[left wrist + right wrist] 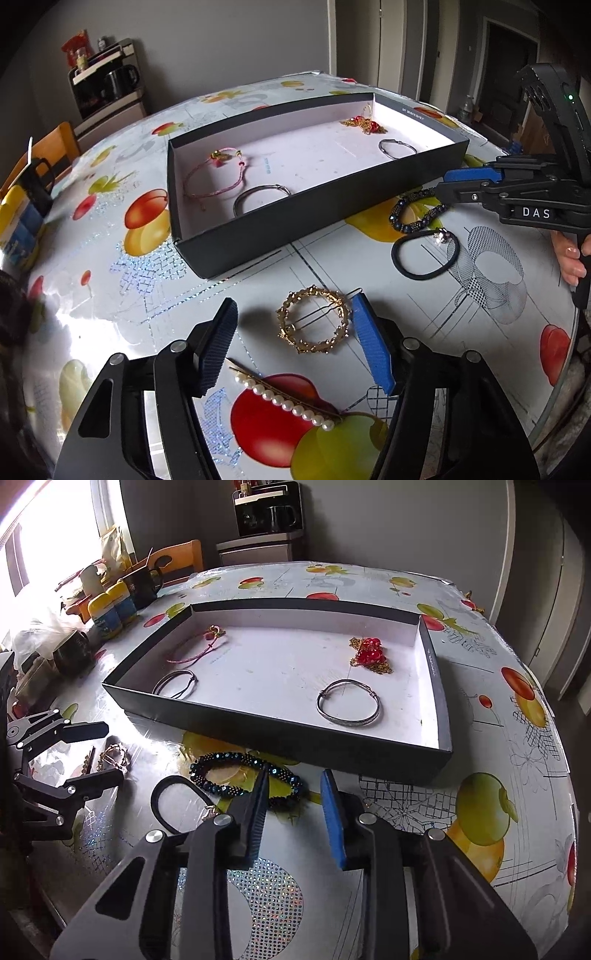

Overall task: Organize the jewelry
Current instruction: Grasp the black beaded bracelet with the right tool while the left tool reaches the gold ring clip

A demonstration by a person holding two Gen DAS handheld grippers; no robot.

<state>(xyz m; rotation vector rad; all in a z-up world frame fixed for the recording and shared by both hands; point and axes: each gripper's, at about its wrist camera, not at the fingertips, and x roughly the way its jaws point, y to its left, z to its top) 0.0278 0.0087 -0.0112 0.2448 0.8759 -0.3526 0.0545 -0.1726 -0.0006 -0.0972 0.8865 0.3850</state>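
Note:
A black shallow box with a white floor holds a pink cord bracelet, two silver bangles and a gold chain with red beads. On the table in front lie a gold ring-shaped hair clip, a pearl hair pin, a dark beaded bracelet and a black hair tie. My left gripper is open around the gold clip. My right gripper is open over the beaded bracelet's right end.
Fruit-print oilcloth covers the round table. Mugs and small bottles stand at its left edge by an orange chair. A coffee machine stands on a cabinet behind.

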